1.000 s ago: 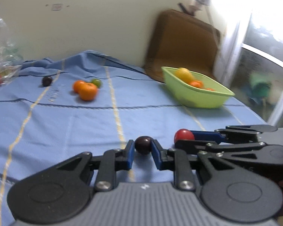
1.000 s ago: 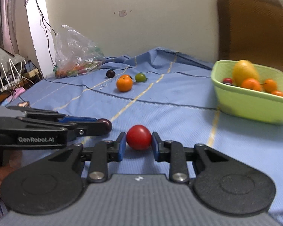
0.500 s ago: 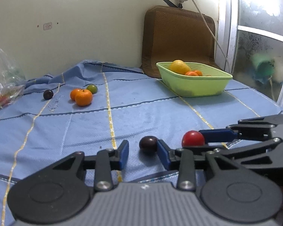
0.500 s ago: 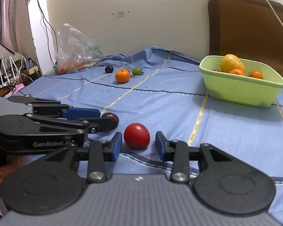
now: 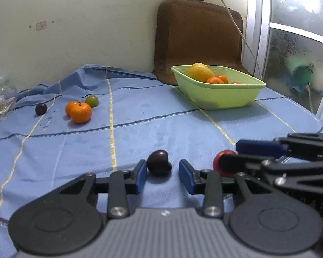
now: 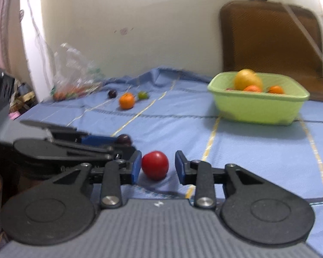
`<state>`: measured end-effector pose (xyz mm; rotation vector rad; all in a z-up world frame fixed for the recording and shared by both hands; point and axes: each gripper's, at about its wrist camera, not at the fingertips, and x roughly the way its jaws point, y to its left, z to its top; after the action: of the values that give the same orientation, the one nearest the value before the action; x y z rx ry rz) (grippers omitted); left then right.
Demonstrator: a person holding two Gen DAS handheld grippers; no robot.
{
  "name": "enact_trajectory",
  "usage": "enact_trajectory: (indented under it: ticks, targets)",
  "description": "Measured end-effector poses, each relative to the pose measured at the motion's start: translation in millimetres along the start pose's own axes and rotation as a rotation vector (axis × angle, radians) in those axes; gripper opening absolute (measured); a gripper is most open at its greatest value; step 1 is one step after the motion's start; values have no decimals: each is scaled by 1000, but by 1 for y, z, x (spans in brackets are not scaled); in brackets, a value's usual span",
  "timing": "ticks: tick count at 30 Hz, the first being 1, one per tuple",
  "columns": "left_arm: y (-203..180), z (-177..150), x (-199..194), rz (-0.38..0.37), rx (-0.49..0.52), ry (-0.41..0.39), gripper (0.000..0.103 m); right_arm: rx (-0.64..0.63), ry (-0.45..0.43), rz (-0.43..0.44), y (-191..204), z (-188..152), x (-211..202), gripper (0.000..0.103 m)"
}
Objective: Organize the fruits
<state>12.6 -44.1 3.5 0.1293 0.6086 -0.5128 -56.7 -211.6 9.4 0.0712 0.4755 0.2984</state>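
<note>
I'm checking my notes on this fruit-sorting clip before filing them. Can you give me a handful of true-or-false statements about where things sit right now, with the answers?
1. The dark plum lies on the blue cloth between the left gripper jaws. True.
2. The right gripper is clamped on an orange. False: a red tomato sits between its jaws, with a gap on one side.
3. The green basket holds a yellow fruit. True.
4. The green basket is empty of oranges. False: several lie in it.
5. A small green fruit sits beside two oranges on the cloth. True.
</note>
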Motion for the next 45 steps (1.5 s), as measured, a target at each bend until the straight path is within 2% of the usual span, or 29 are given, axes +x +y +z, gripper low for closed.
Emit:
enact_trajectory:
  ticks: [2, 7, 13, 16, 19, 21, 25, 29, 34, 45]
  targets:
    - [-1, 3, 5, 4, 2, 5, 34, 2, -14, -21, -1, 0, -1, 36]
    - [-3, 9, 15, 35, 4, 8, 30, 4, 19, 17, -2, 1, 4, 36]
    - [-1, 9, 15, 48, -3, 3, 25, 79, 77, 93, -9, -1, 11, 39]
    - [0, 9, 15, 48, -11, 1, 25, 77, 79, 93, -6, -1, 11, 39]
    - [1, 9, 14, 47, -19, -2, 25, 51, 74, 90, -2, -1, 10, 32]
    - [2, 8, 14, 45, -23, -3, 25, 37, 50, 59, -1, -1, 6, 32]
    - [2, 8, 14, 47, -21, -3, 25, 100, 3, -9, -17, 0, 1, 32]
    - [0, 8, 14, 54, -14, -2, 25, 110, 10, -73, -25, 0, 2, 32]
    - [-1, 8, 14, 61, -4, -2, 25, 112, 52, -60, -27, -1, 8, 34]
    - [-3, 6, 12, 76, 6, -6, 26, 119, 52, -49, -26, -4, 3, 36]
